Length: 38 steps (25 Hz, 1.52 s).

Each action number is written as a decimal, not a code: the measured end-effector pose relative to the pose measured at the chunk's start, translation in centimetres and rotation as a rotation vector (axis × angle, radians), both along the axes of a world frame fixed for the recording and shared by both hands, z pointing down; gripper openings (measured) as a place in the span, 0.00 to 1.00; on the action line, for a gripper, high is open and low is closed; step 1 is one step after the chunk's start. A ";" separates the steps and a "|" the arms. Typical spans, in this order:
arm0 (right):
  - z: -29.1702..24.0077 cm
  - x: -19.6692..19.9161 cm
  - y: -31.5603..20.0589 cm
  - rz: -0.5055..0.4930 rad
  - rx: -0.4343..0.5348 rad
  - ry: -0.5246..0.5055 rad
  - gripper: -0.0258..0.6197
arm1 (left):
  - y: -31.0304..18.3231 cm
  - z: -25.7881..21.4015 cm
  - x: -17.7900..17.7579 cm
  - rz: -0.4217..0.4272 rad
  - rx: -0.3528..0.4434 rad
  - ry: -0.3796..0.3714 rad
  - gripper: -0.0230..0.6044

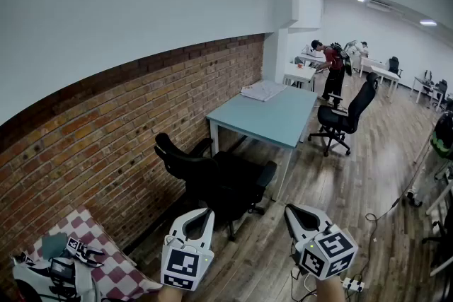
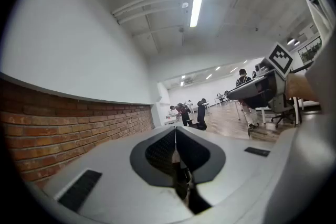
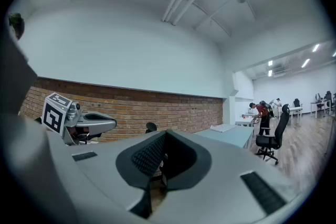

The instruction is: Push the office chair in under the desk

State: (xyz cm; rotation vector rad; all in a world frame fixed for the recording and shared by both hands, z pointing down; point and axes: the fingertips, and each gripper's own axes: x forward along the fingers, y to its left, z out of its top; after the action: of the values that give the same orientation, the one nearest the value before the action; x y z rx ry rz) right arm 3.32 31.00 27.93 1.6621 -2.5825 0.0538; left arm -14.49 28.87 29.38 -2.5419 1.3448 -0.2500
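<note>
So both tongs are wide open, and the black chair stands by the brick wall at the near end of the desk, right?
No, one thing is wrong: the left tongs and the right tongs are shut and empty, as each gripper view shows. The black chair does stand by the brick wall at the near end of the desk.

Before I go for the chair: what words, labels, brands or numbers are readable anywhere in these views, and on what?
No readable text in any view.
Cubes on the left gripper and right gripper: black-and-white square marker patterns only, no letters or digits.
Papers on the desk: too small to read.
</note>
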 end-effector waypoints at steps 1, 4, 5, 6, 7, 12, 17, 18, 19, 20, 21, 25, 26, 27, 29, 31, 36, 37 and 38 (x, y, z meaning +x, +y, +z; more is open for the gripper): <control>0.1 0.1 0.0 -0.001 -0.002 0.003 0.06 | 0.0 0.1 0.1 0.000 -0.003 0.000 0.06; 0.2 0.2 0.2 -0.007 -0.008 0.011 0.06 | 0.1 0.2 0.4 0.004 -0.011 0.000 0.06; 0.2 0.2 0.2 -0.009 -0.010 0.015 0.06 | 0.2 0.3 0.6 0.007 -0.014 0.001 0.06; 0.3 0.2 0.3 -0.012 -0.013 0.020 0.06 | 0.3 0.3 0.7 0.010 -0.017 0.001 0.06; 0.4 0.2 0.3 -0.014 -0.015 0.025 0.06 | 0.4 0.4 0.9 0.013 -0.020 0.001 0.06; 0.6 0.6 0.6 -0.014 -0.026 -0.005 0.06 | 0.8 1.0 1.7 0.019 -0.033 -0.002 0.06; 1.2 1.6 0.6 0.002 -0.039 -0.033 0.06 | 1.1 1.6 2.2 0.014 -0.047 -0.008 0.06; 1.2 1.8 0.6 0.003 -0.041 -0.037 0.06 | 1.1 1.7 2.3 0.012 -0.051 -0.008 0.06; 1.3 2.0 0.6 0.003 -0.044 -0.040 0.06 | 1.1 1.8 2.4 0.011 -0.056 -0.008 0.06; 1.4 2.1 0.6 0.002 -0.046 -0.043 0.06 | 1.1 2.0 2.6 0.009 -0.060 -0.009 0.06; 1.5 2.3 0.6 0.000 -0.049 -0.045 0.06 | 1.2 2.1 2.7 0.006 -0.064 -0.010 0.06; 2.2 3.4 0.7 0.000 -0.059 -0.048 0.06 | 1.4 2.9 3.5 -0.005 -0.076 -0.012 0.06; 2.3 3.8 0.7 -0.001 -0.061 -0.049 0.06 | 1.4 3.0 3.8 -0.010 -0.078 -0.012 0.06; 2.3 4.2 0.6 -0.003 -0.062 -0.050 0.06 | 1.4 3.1 4.1 -0.015 -0.079 -0.013 0.06; 2.6 4.8 0.7 -0.009 -0.064 -0.049 0.06 | 1.5 3.2 4.5 -0.027 -0.079 -0.013 0.06; 3.0 5.4 0.7 -0.016 -0.069 -0.051 0.06 | 1.7 3.5 5.0 -0.039 -0.080 -0.013 0.06; 4.7 6.7 0.6 -0.027 -0.102 -0.059 0.06 | 1.9 4.8 5.7 -0.067 -0.107 -0.018 0.06; 4.9 6.9 0.5 -0.027 -0.108 -0.061 0.06 | 1.8 5.1 5.8 -0.071 -0.114 -0.019 0.06; 5.2 7.1 0.3 -0.026 -0.114 -0.063 0.06 | 1.6 5.3 5.9 -0.074 -0.119 -0.021 0.06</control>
State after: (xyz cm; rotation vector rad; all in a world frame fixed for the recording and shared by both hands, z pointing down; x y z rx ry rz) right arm 10.42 31.33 33.13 1.6123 -2.5924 0.2507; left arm -8.59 30.49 34.66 -2.5799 1.4592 -0.3800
